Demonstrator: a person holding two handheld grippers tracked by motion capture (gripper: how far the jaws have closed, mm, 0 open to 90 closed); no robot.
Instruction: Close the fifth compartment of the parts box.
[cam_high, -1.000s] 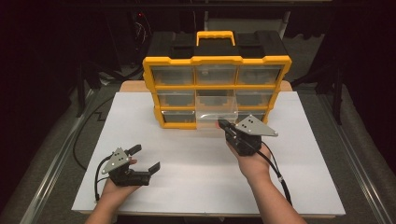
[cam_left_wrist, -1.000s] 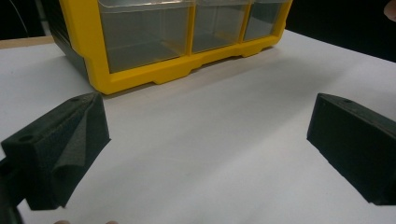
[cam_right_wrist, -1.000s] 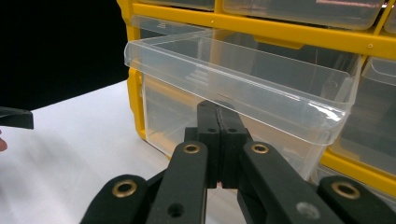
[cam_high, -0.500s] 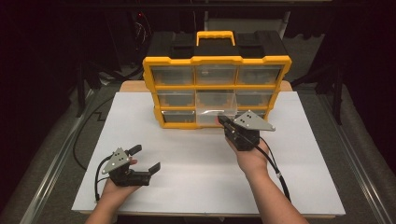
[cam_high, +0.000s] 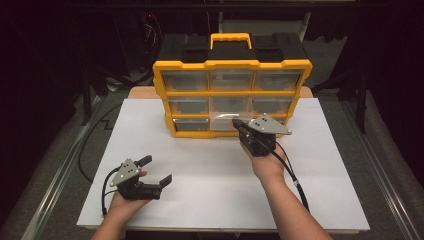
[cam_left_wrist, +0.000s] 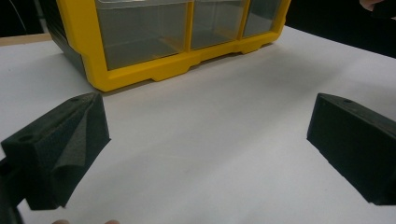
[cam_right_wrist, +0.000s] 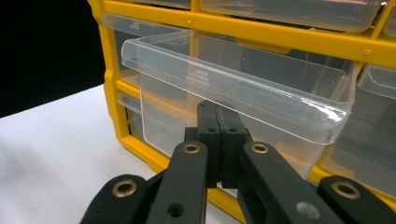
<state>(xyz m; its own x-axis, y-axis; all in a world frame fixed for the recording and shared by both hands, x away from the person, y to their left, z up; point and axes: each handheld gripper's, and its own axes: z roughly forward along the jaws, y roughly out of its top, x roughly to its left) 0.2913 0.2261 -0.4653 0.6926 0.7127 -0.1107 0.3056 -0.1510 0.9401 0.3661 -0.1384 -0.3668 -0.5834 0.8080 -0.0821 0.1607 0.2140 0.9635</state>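
High view: a yellow organizer (cam_high: 232, 97) with clear drawers stands at the back of a white table (cam_high: 210, 195). The right gripper (cam_high: 239, 125), jaws closed, presses under the lip of the bottom middle drawer (cam_right_wrist: 233, 93), which now juts a little farther from its slot than a second ago; the opening appears underway. The left gripper (cam_high: 157, 170) has not moved, resting wide open and empty near the table's front left.

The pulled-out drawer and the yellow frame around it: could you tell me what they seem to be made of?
The drawer looks like clear, glossy moulded plastic: you see through its walls, and its rim glints. The frame looks like opaque yellow plastic with a smooth, slightly shiny finish.
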